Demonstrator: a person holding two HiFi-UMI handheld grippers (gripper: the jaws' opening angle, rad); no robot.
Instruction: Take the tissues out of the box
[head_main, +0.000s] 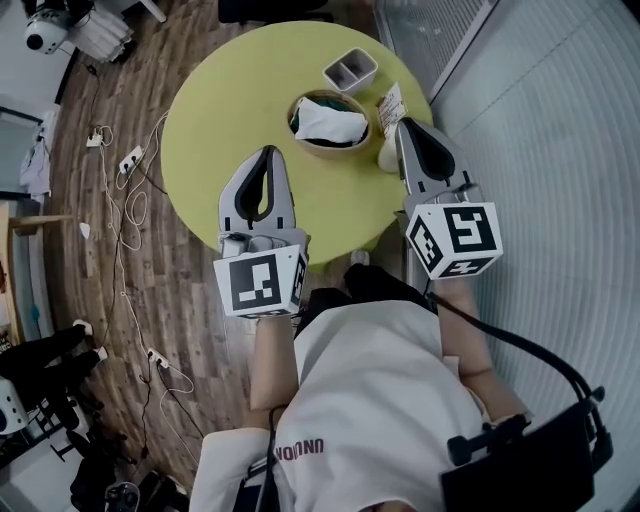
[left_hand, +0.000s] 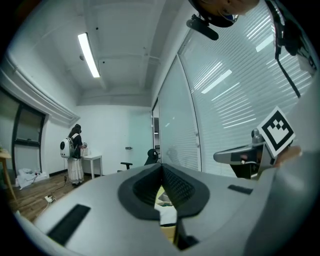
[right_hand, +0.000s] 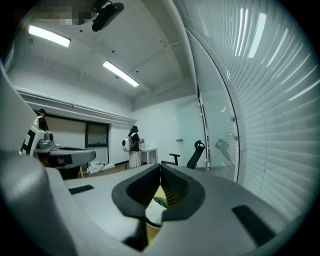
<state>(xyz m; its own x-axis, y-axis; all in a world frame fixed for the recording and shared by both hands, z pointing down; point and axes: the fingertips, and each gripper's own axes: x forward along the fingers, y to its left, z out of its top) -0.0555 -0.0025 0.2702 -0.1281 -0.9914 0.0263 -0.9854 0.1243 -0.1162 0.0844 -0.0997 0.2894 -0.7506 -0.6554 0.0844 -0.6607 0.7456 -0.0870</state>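
On the round yellow-green table (head_main: 210, 110) stands a round wooden holder (head_main: 328, 122), with a white pack of tissues (head_main: 325, 120) lying in it. My left gripper (head_main: 268, 152) hovers over the table's near side, short of the holder and to its left. Its jaws meet at the tips with nothing between them. My right gripper (head_main: 405, 124) is just right of the holder, also shut and empty. Both point level. In the left gripper view the shut left gripper (left_hand: 161, 165) frames a bit of white below it. The right gripper (right_hand: 160, 166) shows the same in its own view.
A white two-compartment tray (head_main: 350, 70) sits at the table's far edge, with a printed packet (head_main: 390, 103) and a small white object (head_main: 387, 156) near the right gripper. Cables and power strips (head_main: 130, 160) lie on the wooden floor to the left. A glass wall with blinds (head_main: 540, 110) runs along the right.
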